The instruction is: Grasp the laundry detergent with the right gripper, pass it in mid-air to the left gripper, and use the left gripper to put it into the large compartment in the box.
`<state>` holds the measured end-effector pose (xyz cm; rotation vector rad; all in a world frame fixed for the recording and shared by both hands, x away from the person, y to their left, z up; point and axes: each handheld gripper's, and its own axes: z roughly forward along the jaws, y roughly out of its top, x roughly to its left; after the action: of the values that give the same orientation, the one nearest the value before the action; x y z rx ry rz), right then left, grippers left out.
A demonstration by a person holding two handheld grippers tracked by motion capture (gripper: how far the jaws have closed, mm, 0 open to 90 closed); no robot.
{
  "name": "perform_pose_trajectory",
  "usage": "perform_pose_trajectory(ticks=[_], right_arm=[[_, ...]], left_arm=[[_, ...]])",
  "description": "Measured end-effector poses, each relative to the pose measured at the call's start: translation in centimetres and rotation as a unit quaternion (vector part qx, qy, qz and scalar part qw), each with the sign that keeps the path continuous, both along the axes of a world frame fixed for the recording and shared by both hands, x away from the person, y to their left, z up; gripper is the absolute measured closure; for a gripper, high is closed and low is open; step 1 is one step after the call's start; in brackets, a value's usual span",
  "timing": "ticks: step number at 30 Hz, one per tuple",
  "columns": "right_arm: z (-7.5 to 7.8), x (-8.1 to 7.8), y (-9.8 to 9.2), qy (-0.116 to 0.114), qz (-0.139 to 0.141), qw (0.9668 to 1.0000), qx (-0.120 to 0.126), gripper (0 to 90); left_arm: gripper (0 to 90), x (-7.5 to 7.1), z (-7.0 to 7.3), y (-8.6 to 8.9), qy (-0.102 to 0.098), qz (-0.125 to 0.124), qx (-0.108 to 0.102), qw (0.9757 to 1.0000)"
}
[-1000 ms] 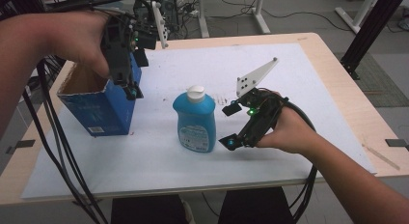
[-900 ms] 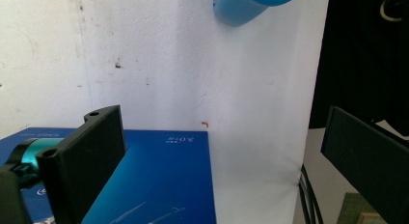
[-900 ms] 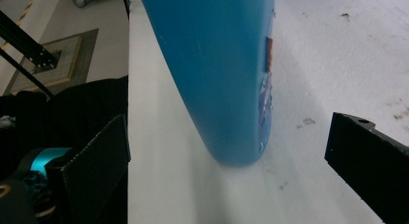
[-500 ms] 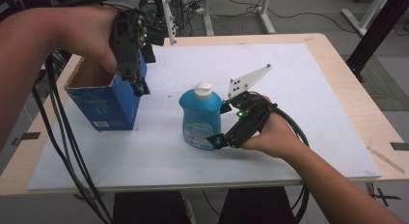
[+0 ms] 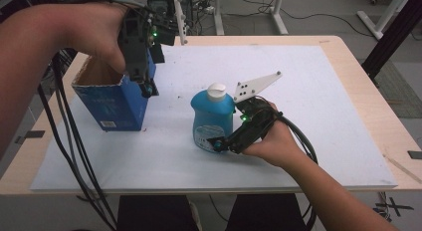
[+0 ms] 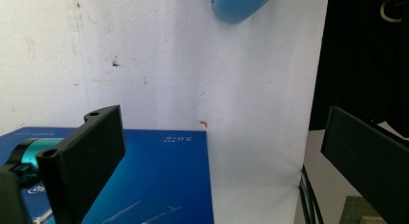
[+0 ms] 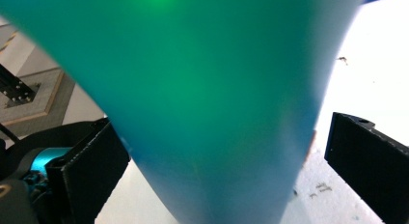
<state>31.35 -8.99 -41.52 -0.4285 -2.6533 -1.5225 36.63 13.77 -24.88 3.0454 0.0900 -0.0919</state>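
Blue bottle [image 5: 213,117] upright mid-worktop, between the spread jaws of the right gripper [image 5: 234,134]. Left gripper [image 5: 144,84], jaws apart, over the blue box [image 5: 112,99] near the left edge.

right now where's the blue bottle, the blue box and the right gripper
blue bottle [image 5: 213,122], high view, on the front of its body below the white cap
blue box [image 5: 117,102], high view, on its blue front wall
right gripper [image 5: 225,141], high view, between its jaws at the bottle's base
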Motion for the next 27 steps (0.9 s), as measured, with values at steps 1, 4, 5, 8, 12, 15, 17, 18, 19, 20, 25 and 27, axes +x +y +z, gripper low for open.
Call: perform_pose_trajectory(ticks=[1,4,5,8,12,15,17,18,19,20,25,27], right_arm=[[0.0,0.0,0.0,-0.003,-0.002,1.0,0.001,1.4],[-0.3,-0.2,0.2,-0.009,-0.008,0.9999,0.006,1.4],[-0.3,-0.2,0.2,-0.009,-0.008,0.9999,0.006,1.4],[-0.5,-0.4,0.4,-0.01,-0.011,0.9998,0.013,1.5],[-0.7,-0.4,0.4,-0.014,-0.019,0.9996,0.016,2.2],[-0.8,-0.5,0.3,-0.017,-0.026,0.9992,0.024,4.4],[-0.9,-0.6,0.3,-0.025,-0.033,0.9987,0.03,6.8],[-0.9,-0.7,0.2,-0.025,-0.029,0.9985,0.038,16.2],[-0.9,-0.7,0.2,-0.025,-0.029,0.9985,0.038,16.2],[-1.0,-0.8,0.2,-0.028,-0.03,0.9983,0.042,16.1],[-1.1,-0.8,0.2,-0.033,-0.039,0.9979,0.04,16.3],[-1.1,-0.8,0.2,-0.033,-0.041,0.9978,0.04,16.4]], left_arm=[[1.7,0.0,0.0,0.0,0.0,0.001,0.0,1.0],[1.7,-0.1,-0.1,0.2,0.001,0.001,-0.001,1.0],[1.7,-0.1,-0.1,0.2,0.001,0.0,0.0,1.0],[1.7,-0.1,-0.1,0.2,0.001,0.0,0.0,1.0],[1.7,-0.1,-0.1,0.3,0.0,0.0,0.0,1.0],[1.7,-0.2,-0.1,0.3,0.0,0.002,-0.001,1.0],[1.7,-0.1,-0.1,0.3,0.0,0.001,0.001,1.0],[1.7,-0.2,-0.1,0.3,0.0,0.003,0.0,1.0],[1.7,-0.2,-0.1,0.3,0.0,0.003,0.0,1.0],[1.7,-0.2,-0.1,0.3,0.001,0.002,0.001,1.0],[1.7,-0.1,-0.1,0.4,0.0,0.002,0.0,1.0],[1.7,-0.1,-0.2,0.4,0.0,0.002,0.001,1.0]])
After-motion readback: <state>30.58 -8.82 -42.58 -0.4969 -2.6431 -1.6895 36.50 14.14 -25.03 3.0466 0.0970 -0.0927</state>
